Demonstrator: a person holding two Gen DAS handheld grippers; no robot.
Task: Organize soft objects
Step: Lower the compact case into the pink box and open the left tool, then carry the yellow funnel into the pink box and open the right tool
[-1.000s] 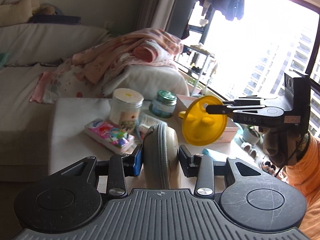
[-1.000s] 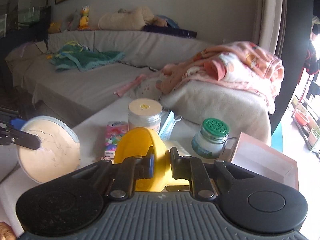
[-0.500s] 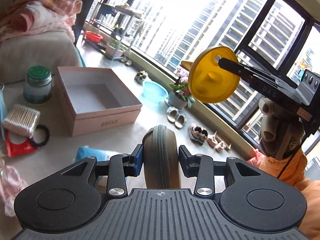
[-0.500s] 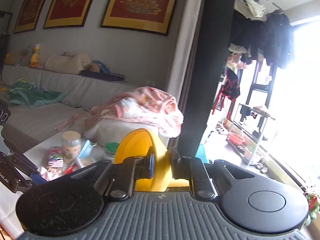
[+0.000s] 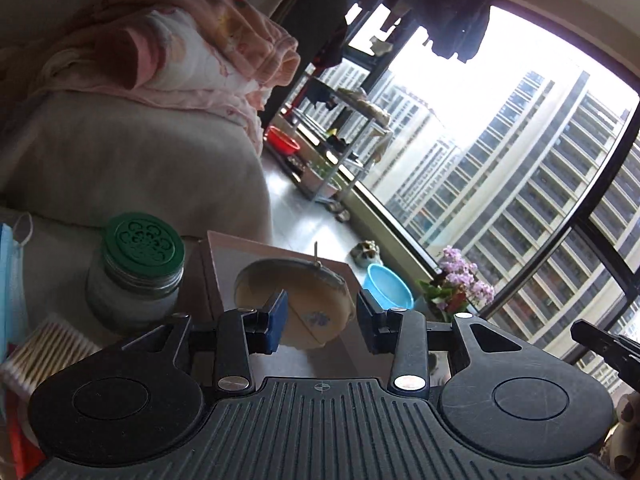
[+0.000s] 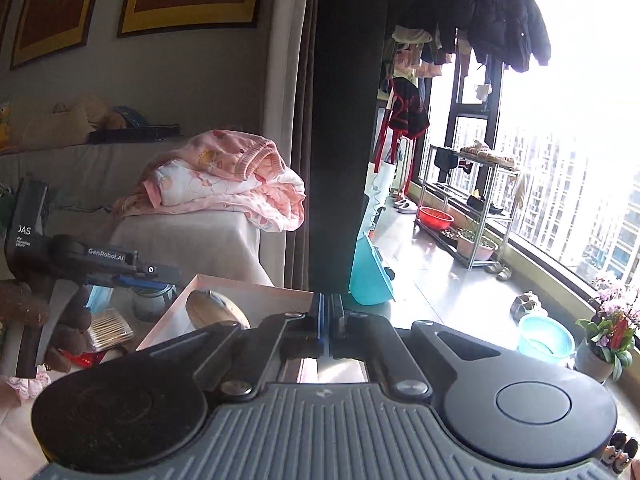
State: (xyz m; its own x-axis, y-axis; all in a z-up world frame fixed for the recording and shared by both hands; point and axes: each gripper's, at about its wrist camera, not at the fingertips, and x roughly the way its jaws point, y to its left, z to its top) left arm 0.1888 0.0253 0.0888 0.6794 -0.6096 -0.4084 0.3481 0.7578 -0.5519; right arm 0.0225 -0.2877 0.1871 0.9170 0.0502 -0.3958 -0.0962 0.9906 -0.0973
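A beige round zip pouch lies inside the pink box on the table. My left gripper is open just above and in front of the pouch, holding nothing. In the right wrist view the pouch leans in the box, and my left gripper hovers over the box's left side. My right gripper is shut and empty, to the right of the box. The yellow round object is not in view.
A green-lidded jar, a pack of cotton swabs and a blue face mask sit left of the box. A sofa with a pink blanket is behind. A blue basin and flowerpot stand by the window.
My left gripper has opened and the beige pouch now lies in the pink box. My right gripper has let go of the yellow object and closed empty.
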